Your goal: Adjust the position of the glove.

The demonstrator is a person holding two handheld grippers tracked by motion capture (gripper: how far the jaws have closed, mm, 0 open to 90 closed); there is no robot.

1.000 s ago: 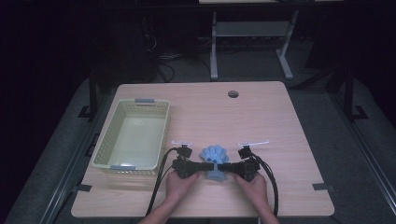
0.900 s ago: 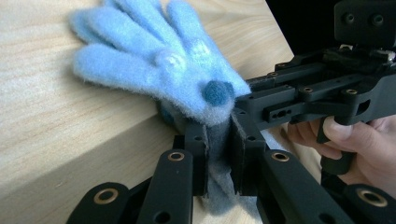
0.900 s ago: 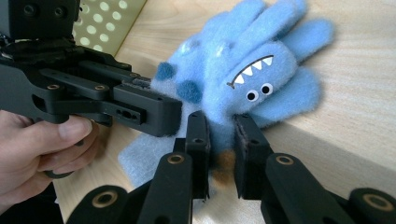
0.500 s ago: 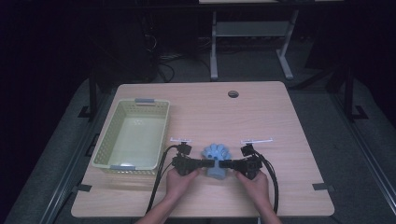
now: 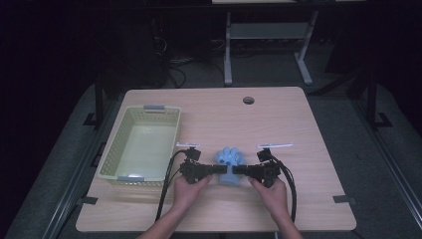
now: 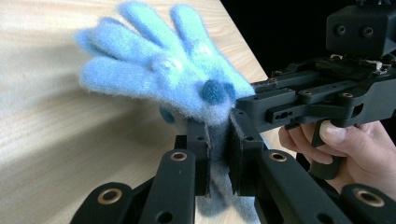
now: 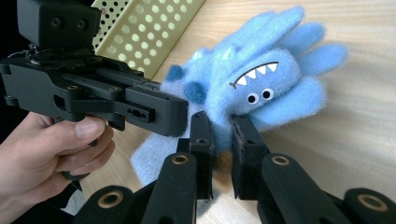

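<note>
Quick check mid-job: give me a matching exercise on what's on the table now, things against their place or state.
Things:
1. glove
2. basket
3. left gripper
4. hole

Places or states:
A. far side of the table, near the middle
B. blue and fuzzy, pinched from both sides
C. pale green, nothing in it, at the table's left
D. shut on the glove's left side

Pairs: 1-B, 2-C, 3-D, 4-A
</note>
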